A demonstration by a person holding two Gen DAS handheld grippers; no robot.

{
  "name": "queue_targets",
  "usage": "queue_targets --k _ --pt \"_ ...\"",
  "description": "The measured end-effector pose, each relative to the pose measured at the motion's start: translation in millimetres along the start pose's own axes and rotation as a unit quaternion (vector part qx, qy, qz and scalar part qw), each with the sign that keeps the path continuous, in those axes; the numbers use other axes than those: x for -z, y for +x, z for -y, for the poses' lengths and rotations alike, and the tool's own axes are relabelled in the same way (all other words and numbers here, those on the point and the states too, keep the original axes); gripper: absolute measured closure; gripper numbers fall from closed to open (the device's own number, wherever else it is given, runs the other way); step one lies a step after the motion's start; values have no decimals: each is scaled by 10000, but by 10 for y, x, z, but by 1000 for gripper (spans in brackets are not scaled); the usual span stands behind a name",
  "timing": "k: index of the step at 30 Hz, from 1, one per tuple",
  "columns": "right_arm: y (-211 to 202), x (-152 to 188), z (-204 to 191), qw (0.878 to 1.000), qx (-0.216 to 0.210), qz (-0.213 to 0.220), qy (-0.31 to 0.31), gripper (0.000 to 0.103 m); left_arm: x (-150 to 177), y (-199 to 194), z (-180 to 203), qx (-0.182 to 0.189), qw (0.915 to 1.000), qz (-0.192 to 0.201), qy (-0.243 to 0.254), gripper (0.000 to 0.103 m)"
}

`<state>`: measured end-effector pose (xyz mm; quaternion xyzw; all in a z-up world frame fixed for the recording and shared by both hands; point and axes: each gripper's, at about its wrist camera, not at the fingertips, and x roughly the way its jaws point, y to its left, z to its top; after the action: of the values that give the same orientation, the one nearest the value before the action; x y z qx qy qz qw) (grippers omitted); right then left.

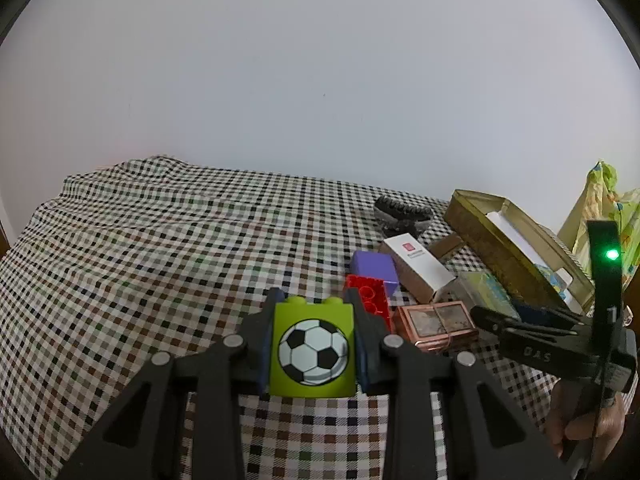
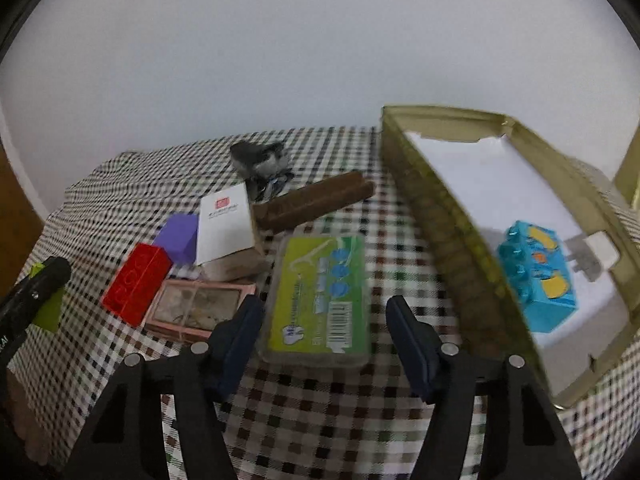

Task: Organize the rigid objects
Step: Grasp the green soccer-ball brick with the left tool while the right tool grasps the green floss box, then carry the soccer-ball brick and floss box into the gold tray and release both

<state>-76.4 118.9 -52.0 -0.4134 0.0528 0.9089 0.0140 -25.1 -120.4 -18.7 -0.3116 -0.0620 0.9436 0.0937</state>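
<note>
My left gripper (image 1: 314,300) is shut on a lime-green brick (image 1: 312,350) with a football picture, lifted just above the checked cloth. My right gripper (image 2: 324,308) is open and tilted down over a green floss-pick box (image 2: 320,296); the box lies flat between its fingers, with a gap showing at the right finger. Left of that box lie a pink compact (image 2: 196,308), a red brick (image 2: 138,288), a purple block (image 2: 180,236) and a white carton (image 2: 224,228). A gold tin (image 2: 440,220) at the right holds a blue brick (image 2: 536,276).
A brown bar (image 2: 316,200) and a dark hair clip (image 2: 260,156) lie further back near the wall. The checked cloth (image 1: 140,260) stretches bare to the left. A yellow-green bag (image 1: 600,200) stands beyond the tin. The person's hand (image 1: 584,428) holds the right gripper.
</note>
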Motion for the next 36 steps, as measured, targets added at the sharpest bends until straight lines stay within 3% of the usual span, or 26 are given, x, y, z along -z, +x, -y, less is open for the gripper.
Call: queue_targets --k 3,9,14,20,26,32,36 --pt "23 -3 -1 10000 -26 -48 11 45 -3 6 -16 -37 10000 19 6 73" --pt "-40 16 49 9996 -253 70 118 46 -3 24 -59 -54 10000 2 -79 73" --pt "-351 52 -17 9945 -590 859 -59 46 -1 -23 -74 -85 9996 129 -241 73" --pt "-706 46 -91 9783 -1094 1738 -276 46 -10 -46 -93 -193 9986 275 -419 73" --pt "-789 -4 18 9744 -902 2047 -233 46 -2 -70 53 -313 9975 427 -478 73" --pt "-806 -81 212 9735 -804 2142 -34 46 7 31 419 -376 9984 385 -150 73" --pt "-872 -50 312 9699 -564 2357 -232 46 -4 44 618 -377 9983 448 -12 73"
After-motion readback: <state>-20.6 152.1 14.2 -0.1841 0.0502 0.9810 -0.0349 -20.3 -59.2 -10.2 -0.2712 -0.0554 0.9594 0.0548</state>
